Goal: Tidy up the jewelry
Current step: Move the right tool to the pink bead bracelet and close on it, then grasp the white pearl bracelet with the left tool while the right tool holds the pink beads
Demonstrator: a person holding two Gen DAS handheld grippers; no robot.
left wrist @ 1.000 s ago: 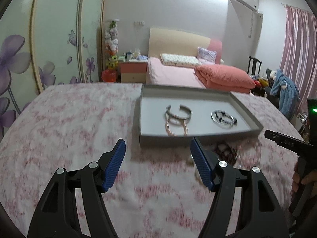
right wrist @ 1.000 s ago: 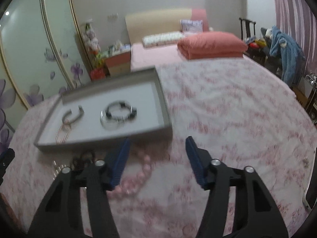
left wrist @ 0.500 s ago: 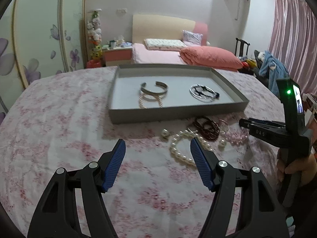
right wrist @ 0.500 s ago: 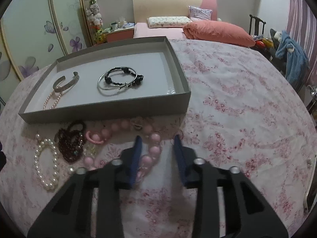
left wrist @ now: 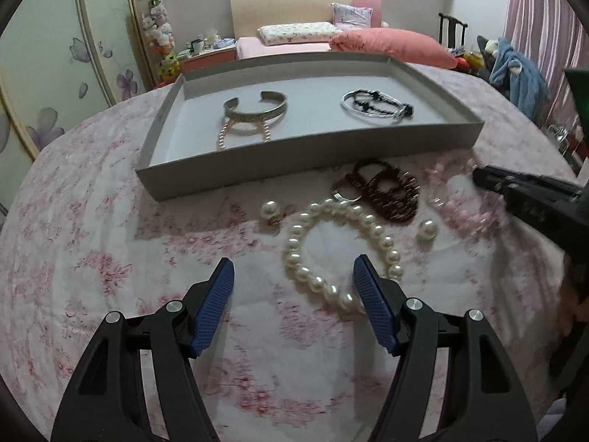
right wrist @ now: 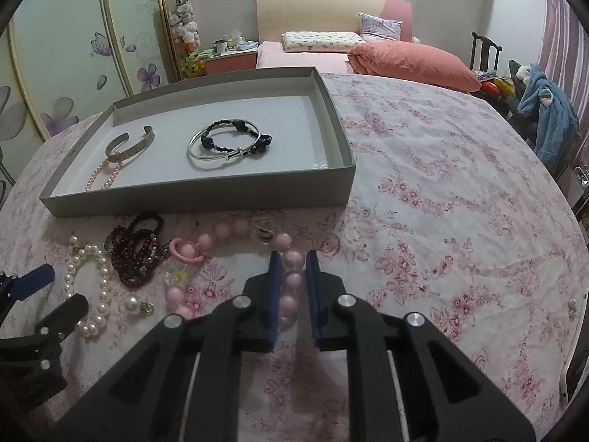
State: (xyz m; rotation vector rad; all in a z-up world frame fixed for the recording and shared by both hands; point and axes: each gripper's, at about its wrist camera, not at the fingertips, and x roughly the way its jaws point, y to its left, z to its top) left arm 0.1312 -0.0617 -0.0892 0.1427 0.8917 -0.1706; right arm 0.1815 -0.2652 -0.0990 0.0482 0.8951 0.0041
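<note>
In the left wrist view, the left gripper (left wrist: 293,276) is at the bottom of the frame with its blue pads wide apart and nothing between them. It is above the pink flowered cloth (left wrist: 92,243). A white pearl bracelet (left wrist: 340,246) lies on the cloth at the centre, and its lower part is just in front of the right pad. One loose pearl earring (left wrist: 270,210) lies left of the bracelet, and a second pearl earring (left wrist: 428,229) lies right of it. Above them, in the upper middle of the frame, stands the grey tray (left wrist: 294,160). Inside it, on the left, there is a silver cuff bangle (left wrist: 256,112) over a small pink pearl strand (left wrist: 222,136), and on the right a thin silver bangle with a black beaded bracelet (left wrist: 375,105). Between the tray and the pearl bracelet lies a dark red beaded bracelet (left wrist: 388,193). At the right edge the right gripper comes in, blurred, over pink beads.

In the right wrist view, at the bottom centre, the right gripper (right wrist: 292,258) is closing its narrow jaws, and the pads press on a pink bead necklace (right wrist: 293,280) from both sides. The rest of the necklace curves up and to the left on the cloth, in front of the tray. A pink ring (right wrist: 184,252) lies left of it, beside the dark red beads.
</note>
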